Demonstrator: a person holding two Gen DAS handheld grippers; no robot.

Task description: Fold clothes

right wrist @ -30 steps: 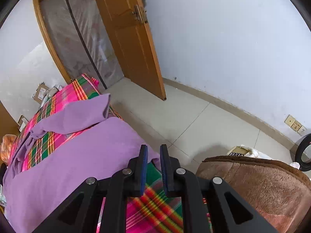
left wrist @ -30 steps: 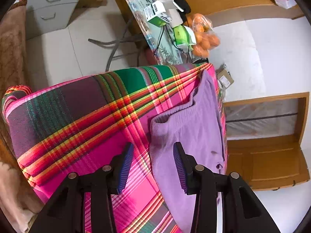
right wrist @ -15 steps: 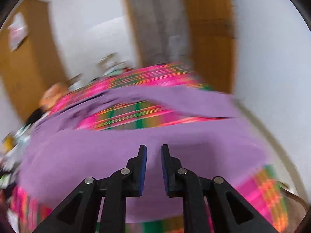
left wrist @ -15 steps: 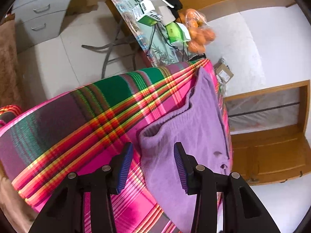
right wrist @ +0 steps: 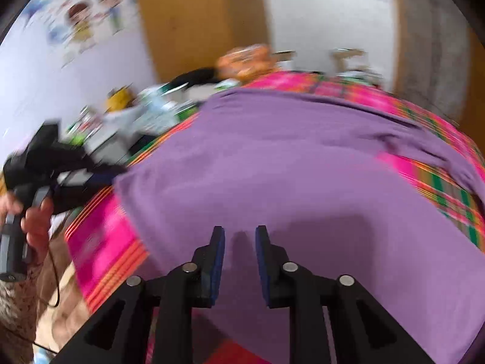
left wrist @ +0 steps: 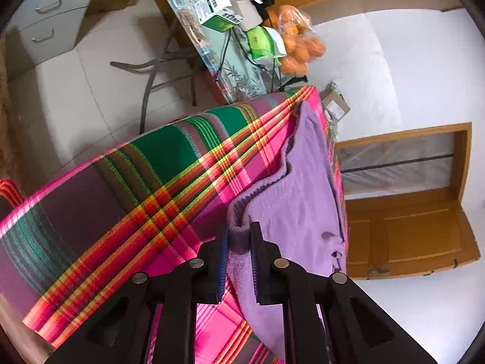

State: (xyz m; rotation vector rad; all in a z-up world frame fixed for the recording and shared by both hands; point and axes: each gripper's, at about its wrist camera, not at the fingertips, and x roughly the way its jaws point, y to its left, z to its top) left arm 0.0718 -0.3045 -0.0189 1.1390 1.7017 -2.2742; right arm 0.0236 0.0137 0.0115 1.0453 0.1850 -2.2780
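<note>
Purple sweater [left wrist: 300, 188] lies on the plaid blanket [left wrist: 136, 188]; my left claw [left wrist: 239, 242] pinches its corner; my right claw [right wrist: 239, 236] hangs parted above it; a clear bag [left wrist: 295, 45] holds oranges; box writing is too small to read.

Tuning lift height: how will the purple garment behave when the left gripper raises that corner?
Purple garment likely floppy: its edge ripples and bunches inside the left gripper. Probably trails and drags across the plaid cloth. Looks like soft knit, so unlikely to slip.
</note>
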